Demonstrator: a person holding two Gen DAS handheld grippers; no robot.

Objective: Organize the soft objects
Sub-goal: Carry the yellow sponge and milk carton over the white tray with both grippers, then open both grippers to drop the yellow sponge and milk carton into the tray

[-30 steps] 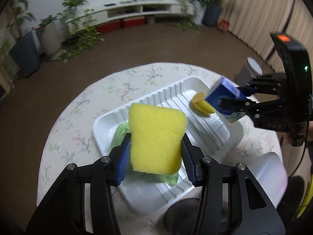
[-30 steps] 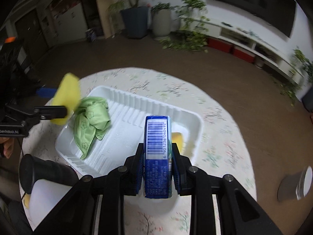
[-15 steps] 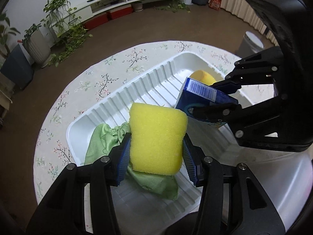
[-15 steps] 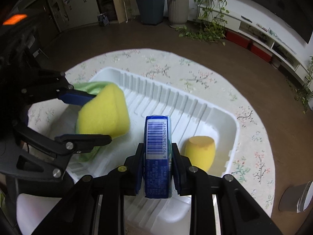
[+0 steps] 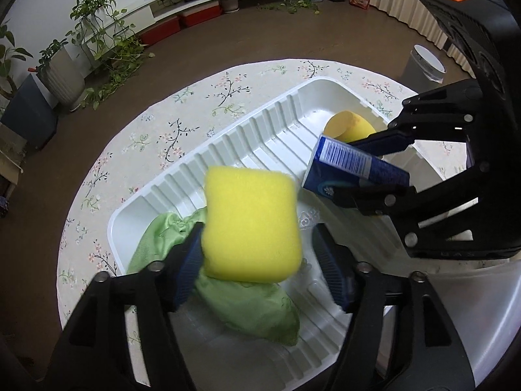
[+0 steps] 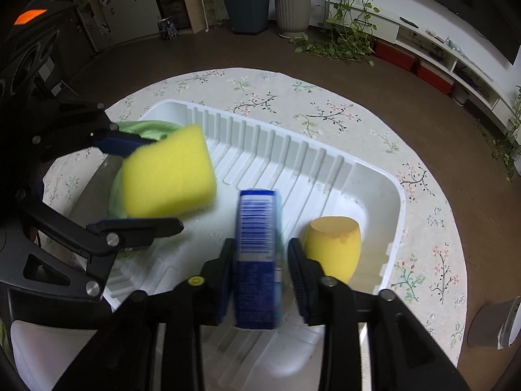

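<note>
Over the white ribbed tray, the left gripper has its jaws spread, the yellow sponge loose between them above the green cloth. The right gripper is likewise parted around the blue tissue pack, left of a yellow rounded sponge.

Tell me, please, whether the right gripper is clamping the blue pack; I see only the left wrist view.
Observer: No. In the right wrist view the right gripper is open. A gap shows between its right pad and the pack.
Operator: Thank you. Is the round sponge touching the pack?
Observer: No. The round sponge stands on the floor of the tray, to the right of the pack and apart from it.
</note>
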